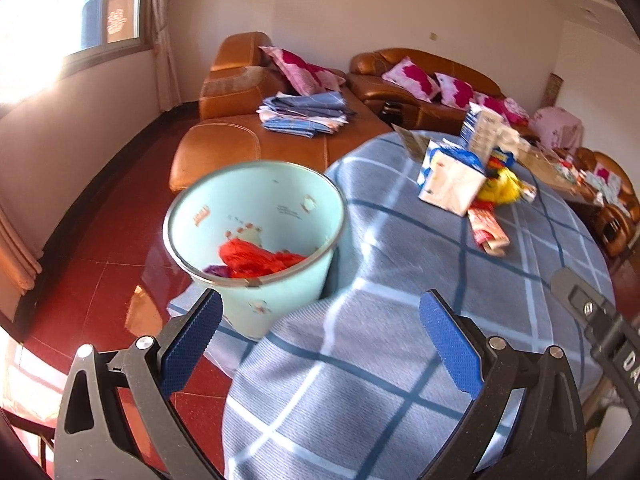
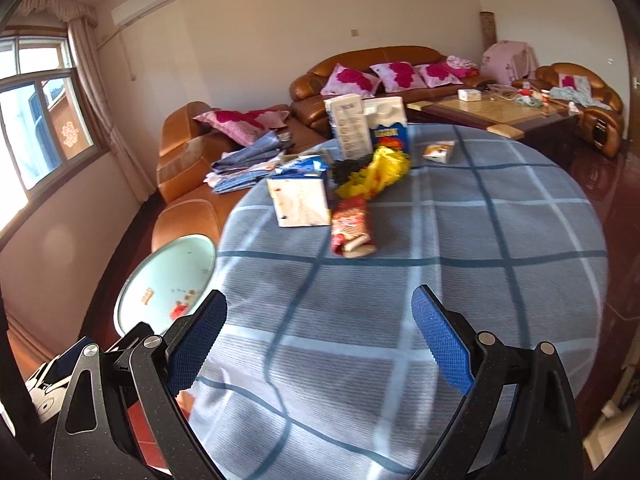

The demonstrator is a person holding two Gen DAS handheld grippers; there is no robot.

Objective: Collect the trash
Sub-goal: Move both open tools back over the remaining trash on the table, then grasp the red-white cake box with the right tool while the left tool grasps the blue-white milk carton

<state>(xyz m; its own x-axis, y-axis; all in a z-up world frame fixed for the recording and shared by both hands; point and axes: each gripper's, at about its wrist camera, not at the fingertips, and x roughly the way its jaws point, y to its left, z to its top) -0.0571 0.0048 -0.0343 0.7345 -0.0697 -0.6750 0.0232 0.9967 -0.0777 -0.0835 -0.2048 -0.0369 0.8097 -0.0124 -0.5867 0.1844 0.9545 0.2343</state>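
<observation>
While both grippers hang empty over the near edge of the bench point(image 2: 460, 240), between pickups by the look of it. Left gripper point(image 1: 320, 334): jaws spread wide, holding nothing. Lower left of the right view, a pale green bin point(image 2: 168, 284) beside the bench, red and purple scraps already inside. Right gripper point(image 2: 320, 328): jaws likewise wide apart, nothing between them. Centre frame, a red wrapper point(image 2: 352, 224) lying nearest, apart from the white box point(image 2: 300, 200) to its left; behind, a yellow bag point(image 2: 380, 172), two upright cartons and a small packet point(image 2: 439, 151) farther right. Next, probably: reach forward, close on the red wrapper, carry left to the bin. Blue checked cloth over the round bench; brown sofas, pink cushions, red tiled floor, window at far left.
</observation>
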